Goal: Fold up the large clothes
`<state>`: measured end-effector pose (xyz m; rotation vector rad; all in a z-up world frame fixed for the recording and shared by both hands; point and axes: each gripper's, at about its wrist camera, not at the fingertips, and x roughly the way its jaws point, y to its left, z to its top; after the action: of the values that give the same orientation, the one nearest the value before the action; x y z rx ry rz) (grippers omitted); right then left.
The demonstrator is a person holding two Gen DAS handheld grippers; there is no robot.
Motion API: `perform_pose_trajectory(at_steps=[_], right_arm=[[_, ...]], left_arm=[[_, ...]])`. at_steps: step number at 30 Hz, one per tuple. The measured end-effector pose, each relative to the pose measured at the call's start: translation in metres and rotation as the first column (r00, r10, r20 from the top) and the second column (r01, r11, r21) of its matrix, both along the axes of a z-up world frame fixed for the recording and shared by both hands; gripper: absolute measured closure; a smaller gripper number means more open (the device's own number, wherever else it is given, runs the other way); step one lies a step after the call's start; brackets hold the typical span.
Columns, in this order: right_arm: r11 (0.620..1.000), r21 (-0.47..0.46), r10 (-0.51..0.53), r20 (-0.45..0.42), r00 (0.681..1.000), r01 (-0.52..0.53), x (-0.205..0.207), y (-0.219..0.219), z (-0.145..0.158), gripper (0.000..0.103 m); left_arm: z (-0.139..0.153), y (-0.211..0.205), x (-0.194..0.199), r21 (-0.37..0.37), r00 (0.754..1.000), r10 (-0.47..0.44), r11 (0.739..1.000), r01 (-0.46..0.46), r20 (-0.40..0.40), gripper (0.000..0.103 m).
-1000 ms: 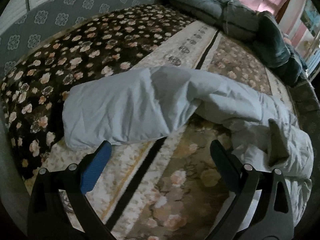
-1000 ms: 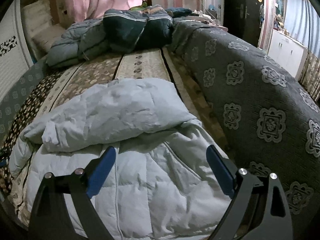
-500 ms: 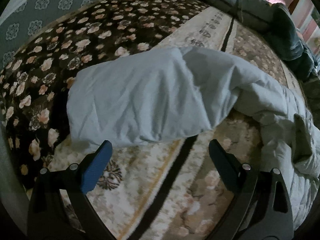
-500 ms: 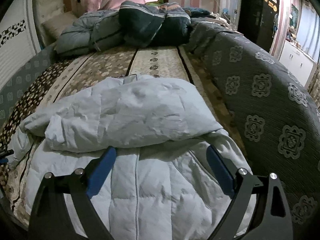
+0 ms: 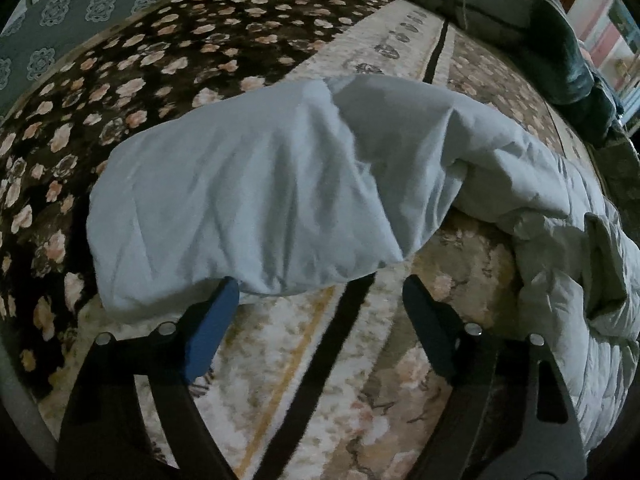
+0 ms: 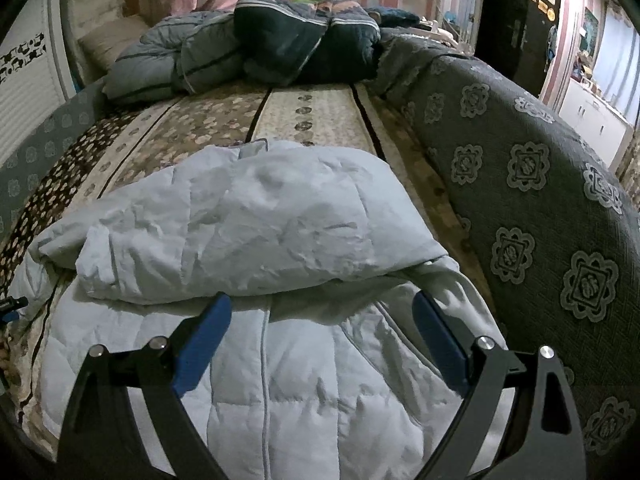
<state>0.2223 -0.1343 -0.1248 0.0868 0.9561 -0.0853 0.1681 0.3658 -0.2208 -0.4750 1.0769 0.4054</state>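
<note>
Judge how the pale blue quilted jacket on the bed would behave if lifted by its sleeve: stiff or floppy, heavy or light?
The jacket looks puffy and quilted, so it is probably light for its bulk. The sleeve lies creased and sagging over the bedspread, so it would likely droop and trail. Its smooth shell may slip between the fingers.

No readable text, labels, brands or numbers in either view.

The left gripper (image 5: pixel 320 292) has come down close to the pale blue padded jacket's sleeve (image 5: pixel 248 204), and its jaws are closing at the sleeve's near edge. The right gripper (image 6: pixel 322 308) has shifted nearer the folded-over sleeve (image 6: pixel 256 224).
</note>
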Motion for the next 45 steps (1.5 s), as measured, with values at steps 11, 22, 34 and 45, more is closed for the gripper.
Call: perform_pose_trajectory(at_steps=[11,22,34,45], right_arm=[[1.000,-0.001,-0.006,-0.031,0.999,0.006,0.005,-0.004,-0.012,0.011],[0.999,-0.006,-0.035,-0.081,0.996,0.034,0.018,-0.008,-0.033,0.011],[0.999,0.005,-0.035,-0.089,0.995,0.036,0.019,-0.014,-0.034,0.011],[0.997,0.049,-0.062,-0.030,0.998,0.063,0.012,-0.035,-0.020,0.011]], left_arm=[[-0.001,0.008,0.000,-0.038,0.999,0.048,0.998,-0.047,0.025,0.032],[-0.023,0.051,-0.021,-0.058,0.970,0.241,0.968,-0.242,-0.035,0.007],[-0.040,0.059,-0.006,-0.041,0.980,0.197,0.980,-0.197,0.005,0.066],[0.135,-0.014,-0.001,0.305,0.890,-0.035,0.945,-0.119,0.454,0.093]])
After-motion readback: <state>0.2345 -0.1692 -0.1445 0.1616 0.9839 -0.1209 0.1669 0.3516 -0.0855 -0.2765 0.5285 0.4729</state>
